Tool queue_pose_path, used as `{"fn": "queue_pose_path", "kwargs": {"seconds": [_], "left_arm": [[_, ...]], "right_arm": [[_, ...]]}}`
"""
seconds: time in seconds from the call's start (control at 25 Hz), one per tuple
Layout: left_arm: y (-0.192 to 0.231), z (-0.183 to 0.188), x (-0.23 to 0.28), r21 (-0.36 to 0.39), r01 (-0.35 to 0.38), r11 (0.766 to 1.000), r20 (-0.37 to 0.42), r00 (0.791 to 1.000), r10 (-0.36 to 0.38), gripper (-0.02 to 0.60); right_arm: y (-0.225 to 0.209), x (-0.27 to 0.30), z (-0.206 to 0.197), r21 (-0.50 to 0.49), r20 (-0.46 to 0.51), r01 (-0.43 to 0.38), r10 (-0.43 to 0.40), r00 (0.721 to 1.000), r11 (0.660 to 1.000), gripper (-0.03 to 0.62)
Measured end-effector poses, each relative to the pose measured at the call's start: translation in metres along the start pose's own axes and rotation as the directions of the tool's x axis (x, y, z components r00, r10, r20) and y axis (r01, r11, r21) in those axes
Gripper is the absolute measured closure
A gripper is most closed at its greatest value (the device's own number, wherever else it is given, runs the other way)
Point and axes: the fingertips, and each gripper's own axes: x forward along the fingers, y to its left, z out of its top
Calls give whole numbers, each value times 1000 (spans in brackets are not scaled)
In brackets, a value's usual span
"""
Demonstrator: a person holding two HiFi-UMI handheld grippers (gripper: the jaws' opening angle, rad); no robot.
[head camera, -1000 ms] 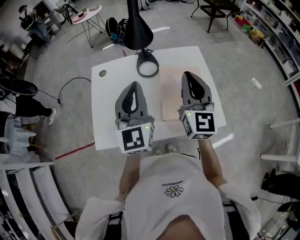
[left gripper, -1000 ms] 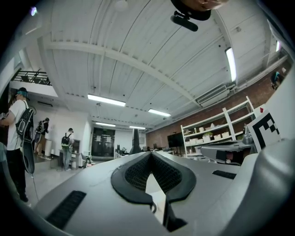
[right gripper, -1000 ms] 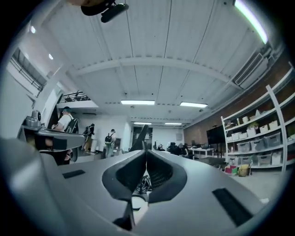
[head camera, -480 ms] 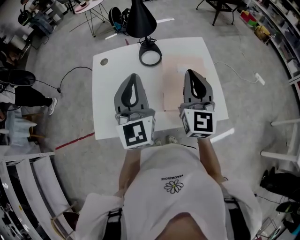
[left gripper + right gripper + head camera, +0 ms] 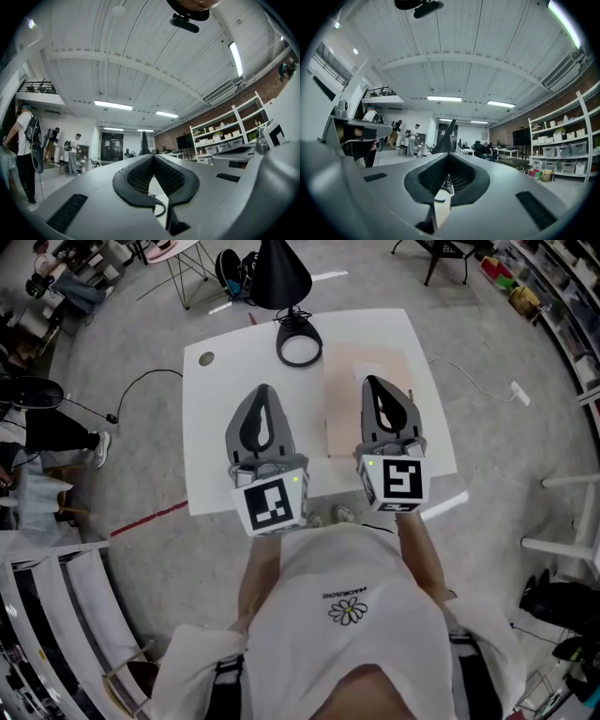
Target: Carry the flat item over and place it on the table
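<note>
Head view, looking steeply down: a pale, pinkish flat item [image 5: 342, 409] lies flat on the right half of a square white table [image 5: 225, 399], just beside the round base [image 5: 298, 348] of a black lamp [image 5: 281, 277]. The person stands at the table's near edge with both tools over it. The left gripper [image 5: 263, 392] hangs over bare tabletop, its jaws closed tip to tip on nothing. The right gripper [image 5: 373, 385] sits above the item's right part, its jaws also pressed fully together; its own view shows only a cream patch through the gap behind the tips, which looks like the item seen below rather than something pinched. Judged from this, the carrying and placing appear done, and what remains is at most drawing the tools away. The tabletop is smooth and otherwise almost bare, with one small dark round hole [image 5: 206, 359] near its far left corner. Around it is grey floor with a red tape line [image 5: 150, 519] and loose cables. The gripper views show a large workshop with a white ribbed ceiling, strip lights, wall shelves of bins [image 5: 562, 140] and people [image 5: 412, 136] standing far off.
</note>
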Motion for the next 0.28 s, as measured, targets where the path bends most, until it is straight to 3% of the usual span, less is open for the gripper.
{"fn": "queue_pose_path", "kwargs": {"seconds": [0.28], "left_arm": [[6,-13,2,56,-3,998,-21,1000,4,566]], "right_arm": [[10,2,-4,-31,-18,-46,45,999,998,582]]}}
